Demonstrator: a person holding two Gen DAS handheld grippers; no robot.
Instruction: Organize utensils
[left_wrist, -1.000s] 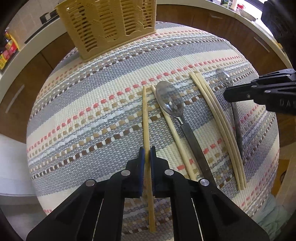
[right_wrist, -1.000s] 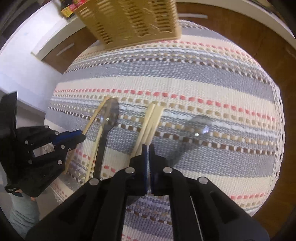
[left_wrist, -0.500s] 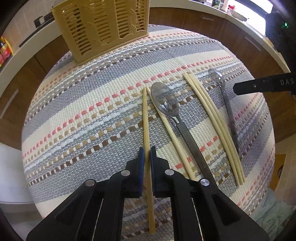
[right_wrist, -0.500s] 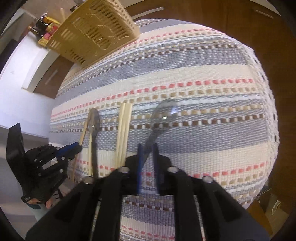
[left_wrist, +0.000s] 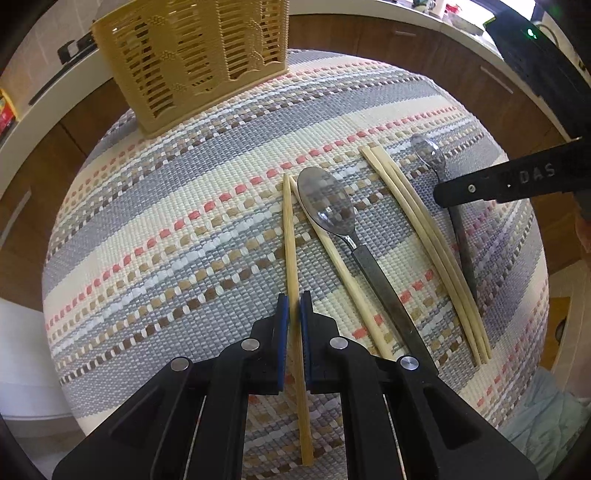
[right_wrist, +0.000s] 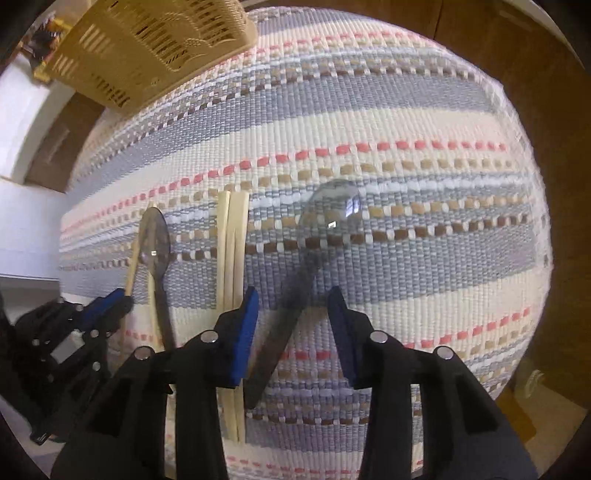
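Presently, left gripper (left_wrist: 294, 314): held low over the striped woven mat (left_wrist: 184, 221), blue pads nearly closed around a single pale wooden chopstick (left_wrist: 290, 240); whether they pinch it cannot be told. Right gripper (right_wrist: 291, 314): jaws spread wide, straddling the dark handle of a steel spoon (right_wrist: 306, 258), not touching it. Beside it lie a bundle of wooden chopsticks (right_wrist: 232, 236) and a second steel spoon (right_wrist: 155, 240). Tan slotted plastic utensil basket (left_wrist: 192, 59): at the mat's far edge.

two close, downward-angled wrist views, both over the same striped mat (left_wrist: 207, 236) (right_wrist: 406, 122)
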